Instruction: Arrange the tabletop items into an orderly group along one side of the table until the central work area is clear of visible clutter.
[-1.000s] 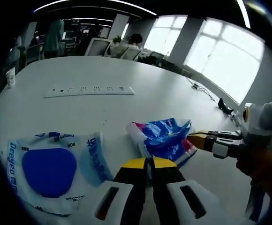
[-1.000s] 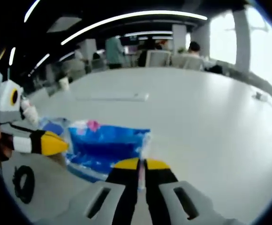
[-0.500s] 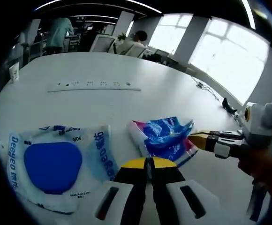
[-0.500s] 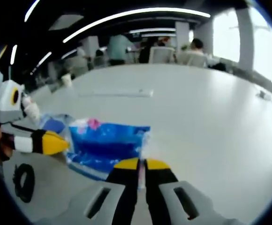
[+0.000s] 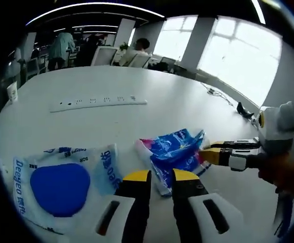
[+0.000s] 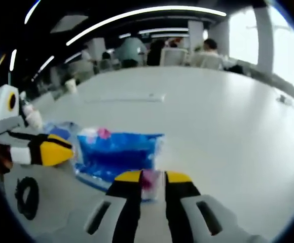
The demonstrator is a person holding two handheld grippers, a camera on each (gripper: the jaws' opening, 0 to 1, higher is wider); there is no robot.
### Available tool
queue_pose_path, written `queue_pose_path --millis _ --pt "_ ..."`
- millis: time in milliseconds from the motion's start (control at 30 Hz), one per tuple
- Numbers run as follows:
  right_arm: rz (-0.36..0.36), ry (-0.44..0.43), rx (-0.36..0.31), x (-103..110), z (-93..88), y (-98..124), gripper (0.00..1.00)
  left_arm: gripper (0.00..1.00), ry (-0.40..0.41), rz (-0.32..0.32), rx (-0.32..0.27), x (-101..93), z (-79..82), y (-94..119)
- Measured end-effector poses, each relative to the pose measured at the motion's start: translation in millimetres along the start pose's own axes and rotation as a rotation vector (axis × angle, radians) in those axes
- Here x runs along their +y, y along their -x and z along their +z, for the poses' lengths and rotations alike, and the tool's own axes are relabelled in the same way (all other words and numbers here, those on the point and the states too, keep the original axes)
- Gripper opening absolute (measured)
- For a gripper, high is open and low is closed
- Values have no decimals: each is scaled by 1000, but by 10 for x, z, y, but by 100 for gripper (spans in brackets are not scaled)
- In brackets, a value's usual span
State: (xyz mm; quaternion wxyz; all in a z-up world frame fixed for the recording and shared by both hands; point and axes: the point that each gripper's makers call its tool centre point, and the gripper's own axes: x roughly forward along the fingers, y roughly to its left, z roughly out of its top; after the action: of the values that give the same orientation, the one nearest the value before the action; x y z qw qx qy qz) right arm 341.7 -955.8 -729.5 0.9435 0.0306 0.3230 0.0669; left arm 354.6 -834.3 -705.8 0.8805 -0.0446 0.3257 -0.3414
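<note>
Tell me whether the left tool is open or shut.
Open: the left tool shows a gap between its yellow tips, over the blue packet.

White left gripper (image 5: 154,178) and right gripper (image 6: 147,178), black yellow-tipped jaws.

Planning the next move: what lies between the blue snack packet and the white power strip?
Bare white tabletop lies between the blue snack packet and the white power strip, seen in the left gripper view.

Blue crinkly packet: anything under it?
The blue packet lies flat on bare white table, its near edge between the left gripper fingers, both grippers open. Nothing pokes out around it; whatever sits directly beneath is covered.
</note>
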Motion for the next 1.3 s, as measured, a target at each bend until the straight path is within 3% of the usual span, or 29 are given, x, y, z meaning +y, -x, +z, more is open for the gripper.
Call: queue_pose_path --millis 167,267,400,567,933,1300 --pt "-3 -7 -16 29 67 64 28 21 -16 -12 -41 -27 88 83" --pt "-3 -48 -26 48 107 107 36 26 -73 -11 -73 -30 164 137" --pt "-3 -50 -34 105 149 179 44 34 -57 -17 -107 -5 246 251" --pt "5 -56 -43 190 192 259 65 52 -63 5 -111 58 271 350" --pt "41 -21 -38 425 214 522 85 78 -38 6 -193 154 411 681" --pt "90 -14 -35 695 225 736 100 90 -56 -3 -225 331 454 1071"
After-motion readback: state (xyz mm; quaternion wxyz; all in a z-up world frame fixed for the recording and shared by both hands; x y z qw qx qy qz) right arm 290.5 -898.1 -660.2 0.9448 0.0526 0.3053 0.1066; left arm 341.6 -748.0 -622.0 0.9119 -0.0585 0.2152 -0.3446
